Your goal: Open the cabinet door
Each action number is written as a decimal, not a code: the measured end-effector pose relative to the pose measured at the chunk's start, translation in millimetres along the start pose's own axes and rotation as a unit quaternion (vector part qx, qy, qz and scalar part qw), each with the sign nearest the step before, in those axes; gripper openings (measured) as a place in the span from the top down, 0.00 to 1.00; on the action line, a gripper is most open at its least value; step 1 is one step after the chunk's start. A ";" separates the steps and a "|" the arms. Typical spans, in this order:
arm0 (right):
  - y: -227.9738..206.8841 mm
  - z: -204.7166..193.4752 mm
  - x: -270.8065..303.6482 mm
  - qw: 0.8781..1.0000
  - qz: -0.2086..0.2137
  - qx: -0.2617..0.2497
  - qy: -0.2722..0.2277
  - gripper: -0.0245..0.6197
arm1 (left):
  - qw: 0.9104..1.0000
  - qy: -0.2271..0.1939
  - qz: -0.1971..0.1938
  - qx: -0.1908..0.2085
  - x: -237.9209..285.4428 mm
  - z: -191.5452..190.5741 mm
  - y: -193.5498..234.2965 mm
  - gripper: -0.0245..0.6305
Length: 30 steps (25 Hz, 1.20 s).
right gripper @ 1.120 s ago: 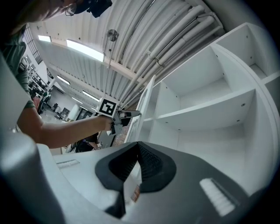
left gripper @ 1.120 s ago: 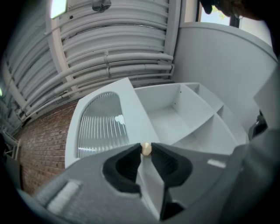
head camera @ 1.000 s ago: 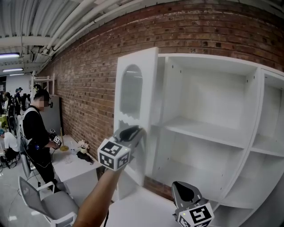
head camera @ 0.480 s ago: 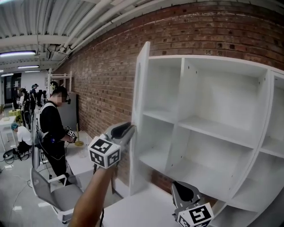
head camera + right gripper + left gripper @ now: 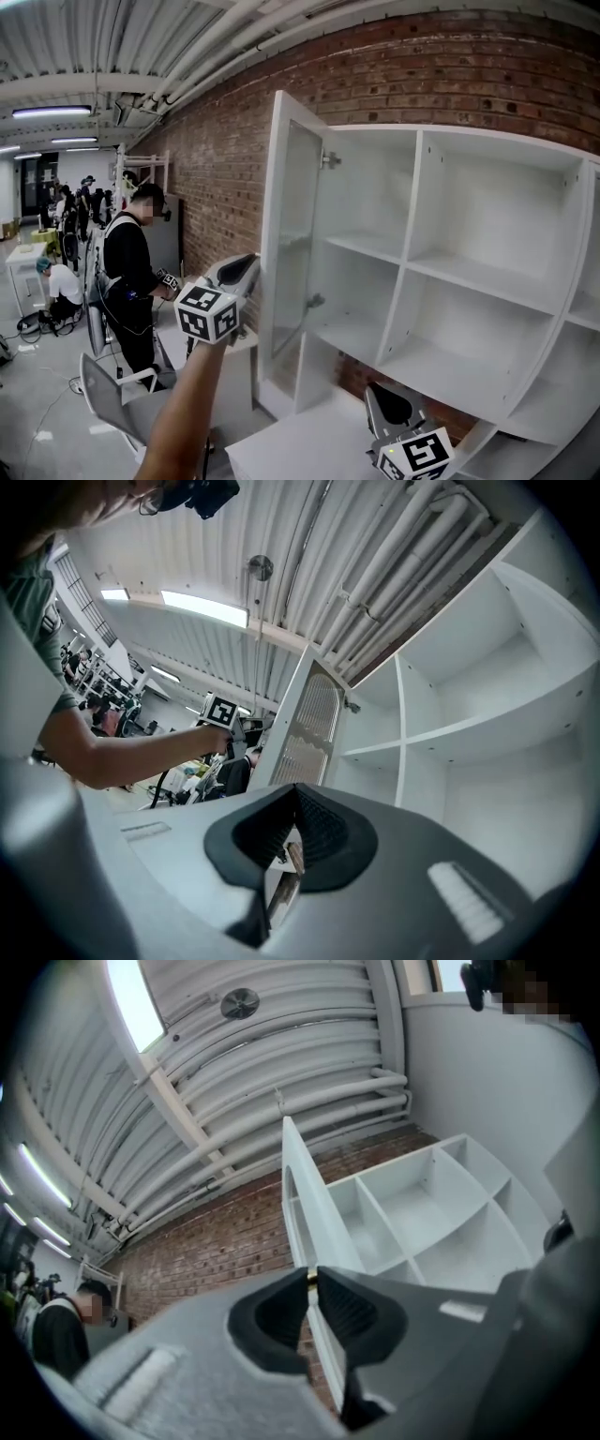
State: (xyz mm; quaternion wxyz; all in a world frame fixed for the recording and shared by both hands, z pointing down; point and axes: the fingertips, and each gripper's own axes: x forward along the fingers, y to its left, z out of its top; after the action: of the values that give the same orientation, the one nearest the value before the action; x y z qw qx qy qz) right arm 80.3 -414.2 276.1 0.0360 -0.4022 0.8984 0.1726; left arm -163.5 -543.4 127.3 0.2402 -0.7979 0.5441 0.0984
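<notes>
Far left, a person (image 5: 129,272) in black, standing well back; next, the left gripper (image 5: 250,266), held up just beside the outer edge of the door (image 5: 292,225), jaws just closing and now all but together, nothing between them; door wide open, sticking out from the left side of the white cabinet (image 5: 469,272); low at right, the right gripper (image 5: 389,405), jaws together, holding nothing.
</notes>
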 end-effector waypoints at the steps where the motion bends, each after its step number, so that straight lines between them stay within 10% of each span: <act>1: 5.4 0.7 4.6 1.000 -0.001 0.002 0.000 0.95 | 1.000 0.005 0.004 0.004 -1.0 -1.8 8.3 0.92; 14: 70.3 8.9 52.6 1.000 0.011 0.003 0.009 0.95 | 0.999 0.044 -0.010 0.009 -56.8 -32.1 56.4 0.96; 30: 126.2 25.3 90.3 0.999 0.041 -0.010 -0.001 0.95 | 0.995 0.031 -0.087 0.037 -164.6 -25.7 -4.5 0.96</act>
State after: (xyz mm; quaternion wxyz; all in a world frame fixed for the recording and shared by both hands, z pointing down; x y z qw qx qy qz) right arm -75.2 -391.9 269.5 0.0254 -0.3652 0.9123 0.1835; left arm -226.0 -419.6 219.6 0.2606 -0.8352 0.4832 0.0324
